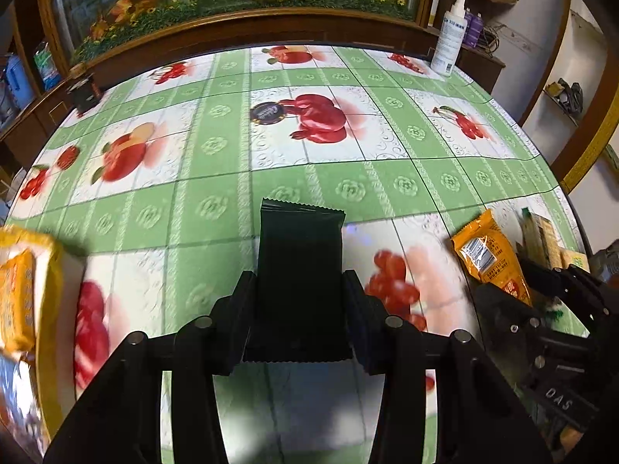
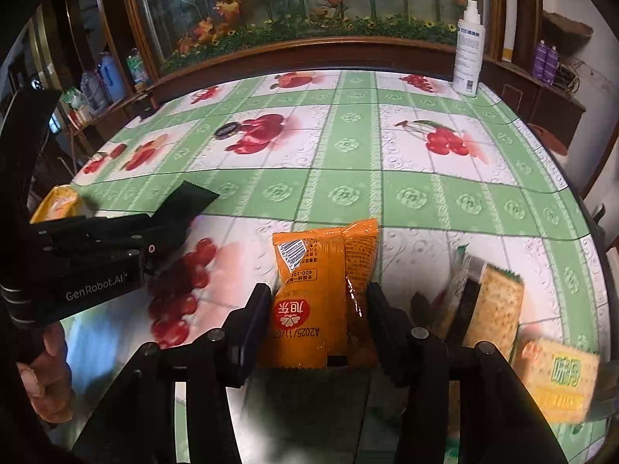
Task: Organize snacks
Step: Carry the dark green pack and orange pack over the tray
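My left gripper point(image 1: 300, 290) is shut on a dark green snack packet point(image 1: 300, 270) and holds it above the table; it also shows in the right wrist view point(image 2: 170, 228) with the packet point(image 2: 187, 203) sticking out. My right gripper point(image 2: 319, 309) is shut on an orange snack packet point(image 2: 321, 290), which also shows in the left wrist view point(image 1: 489, 257). Yellow cracker packs point(image 1: 23, 301) lie at the left edge. Green-and-yellow cracker packs point(image 2: 499, 305) lie to the right of the orange packet.
The round table has a green and white fruit-print cloth point(image 1: 309, 178). A white spray bottle point(image 2: 468, 48) stands at the far right edge. A small dark round item point(image 1: 267, 113) lies mid-table. A wooden cabinet with a mural point(image 1: 247, 27) stands behind.
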### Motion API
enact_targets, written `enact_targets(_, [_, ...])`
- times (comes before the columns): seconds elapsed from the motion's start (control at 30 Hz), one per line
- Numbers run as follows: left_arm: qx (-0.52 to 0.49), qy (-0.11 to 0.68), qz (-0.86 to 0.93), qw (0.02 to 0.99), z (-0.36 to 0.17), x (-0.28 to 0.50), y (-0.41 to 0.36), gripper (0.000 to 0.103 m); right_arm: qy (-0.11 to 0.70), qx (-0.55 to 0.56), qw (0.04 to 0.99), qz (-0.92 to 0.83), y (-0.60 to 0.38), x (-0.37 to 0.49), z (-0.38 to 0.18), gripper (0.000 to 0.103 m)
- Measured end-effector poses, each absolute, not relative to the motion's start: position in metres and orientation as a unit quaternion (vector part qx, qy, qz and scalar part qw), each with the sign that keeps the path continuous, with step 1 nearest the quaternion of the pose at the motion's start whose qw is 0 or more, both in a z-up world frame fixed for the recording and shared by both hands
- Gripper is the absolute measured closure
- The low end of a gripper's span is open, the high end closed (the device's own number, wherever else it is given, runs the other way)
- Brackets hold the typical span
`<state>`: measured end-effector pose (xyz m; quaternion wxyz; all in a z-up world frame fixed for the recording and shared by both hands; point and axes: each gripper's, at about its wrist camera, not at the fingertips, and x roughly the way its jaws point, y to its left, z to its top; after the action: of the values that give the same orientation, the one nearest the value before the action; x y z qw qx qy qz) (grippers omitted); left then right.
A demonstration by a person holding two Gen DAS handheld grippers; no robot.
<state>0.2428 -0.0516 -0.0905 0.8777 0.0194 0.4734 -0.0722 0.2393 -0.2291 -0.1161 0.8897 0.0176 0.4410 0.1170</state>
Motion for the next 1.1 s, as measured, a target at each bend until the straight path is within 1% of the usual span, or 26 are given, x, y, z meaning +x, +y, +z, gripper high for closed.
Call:
enact_targets(0.3, [-0.005, 0.435, -0.009, 0.9, -0.059, 0.17, -0.002, 0.06, 0.406, 0.064, 0.891, 0.192, -0.208, 0.189, -0.084, 0.052])
enact_targets(0.5, [-0.019, 0.414, 0.056, 0.909, -0.05, 0.137, 0.039, 0.06, 0.396, 0.085, 0.881, 0.242, -0.183, 0.168, -0.073, 0.053])
enact_targets(0.83, [-0.01, 0.381, 0.116, 0.917, -0.045, 0.093, 0.074, 0.06, 0.395, 0.12, 0.848, 0.333, -0.133, 0.146, -0.07, 0.053])
enact_targets(1.1, [-0.022, 0.367, 0.148, 0.918, -0.043, 0.079, 0.104, 0.06, 0.399, 0.111, 0.836, 0.358, -0.095, 0.14, -0.069, 0.053])
